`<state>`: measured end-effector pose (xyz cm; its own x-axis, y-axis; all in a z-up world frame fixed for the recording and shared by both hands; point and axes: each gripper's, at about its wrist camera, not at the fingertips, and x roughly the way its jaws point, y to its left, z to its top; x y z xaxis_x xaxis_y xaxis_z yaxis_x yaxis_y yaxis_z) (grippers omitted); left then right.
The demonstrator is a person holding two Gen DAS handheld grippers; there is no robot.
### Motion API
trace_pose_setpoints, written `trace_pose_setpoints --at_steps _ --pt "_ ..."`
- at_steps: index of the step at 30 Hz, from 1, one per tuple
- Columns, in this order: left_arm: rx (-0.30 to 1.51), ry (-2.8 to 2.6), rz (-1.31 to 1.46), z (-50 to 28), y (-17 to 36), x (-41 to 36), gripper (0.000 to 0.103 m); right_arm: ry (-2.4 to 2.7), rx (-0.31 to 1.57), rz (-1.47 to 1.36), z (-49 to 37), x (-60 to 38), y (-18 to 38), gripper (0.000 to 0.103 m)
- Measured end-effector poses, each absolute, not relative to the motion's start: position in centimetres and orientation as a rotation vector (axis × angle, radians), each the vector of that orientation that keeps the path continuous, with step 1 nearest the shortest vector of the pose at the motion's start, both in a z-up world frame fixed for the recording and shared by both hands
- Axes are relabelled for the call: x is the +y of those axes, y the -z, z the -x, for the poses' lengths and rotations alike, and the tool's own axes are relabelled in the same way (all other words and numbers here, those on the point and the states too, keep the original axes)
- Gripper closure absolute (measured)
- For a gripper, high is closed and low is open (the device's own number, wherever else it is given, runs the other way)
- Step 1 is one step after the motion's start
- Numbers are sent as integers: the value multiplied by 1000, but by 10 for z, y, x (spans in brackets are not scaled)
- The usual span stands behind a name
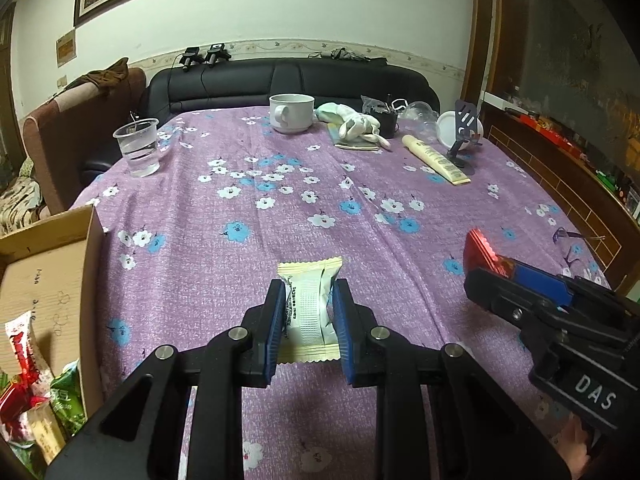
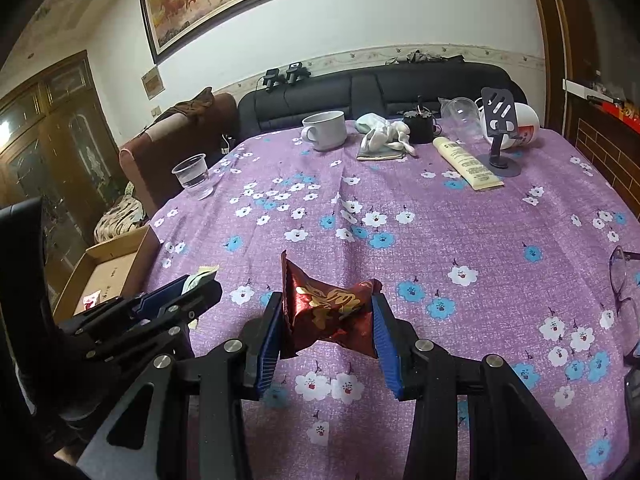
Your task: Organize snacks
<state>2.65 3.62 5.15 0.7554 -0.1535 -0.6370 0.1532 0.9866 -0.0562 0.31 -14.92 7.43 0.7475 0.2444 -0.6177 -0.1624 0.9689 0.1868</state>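
Observation:
My left gripper (image 1: pixel 307 292) is shut on a cream and white snack packet (image 1: pixel 309 310), held above the purple flowered tablecloth (image 1: pixel 280 208). My right gripper (image 2: pixel 326 304) is shut on a dark red snack packet with gold print (image 2: pixel 330 310), also held over the cloth. The right gripper shows in the left wrist view (image 1: pixel 480 256) with the red packet (image 1: pixel 482 254) in it. The left gripper shows at the left of the right wrist view (image 2: pixel 200 282). A cardboard box (image 1: pixel 48 280) at the table's left edge holds several red and green snack packets (image 1: pixel 24 360).
At the far side stand a plastic cup of water (image 1: pixel 138 146), a white mug (image 1: pixel 291 112), a white cloth toy (image 1: pixel 358 122), a cream tube (image 1: pixel 434 158), a phone stand (image 1: pixel 464 132) and an overturned clear cup (image 2: pixel 462 116). Glasses (image 2: pixel 622 280) lie at the right edge. A black sofa (image 1: pixel 280 80) is behind.

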Motion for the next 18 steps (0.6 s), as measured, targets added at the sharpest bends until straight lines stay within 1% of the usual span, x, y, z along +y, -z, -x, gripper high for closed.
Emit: trace_pose_setpoints --at_steps 7,18 --pt "653 153 -21 -2 -68 40 81 -246 692 -154 -2 -150 -78 59" --pt "614 113 29 28 -84 83 81 -298 715 -141 13 -122 -85 60"
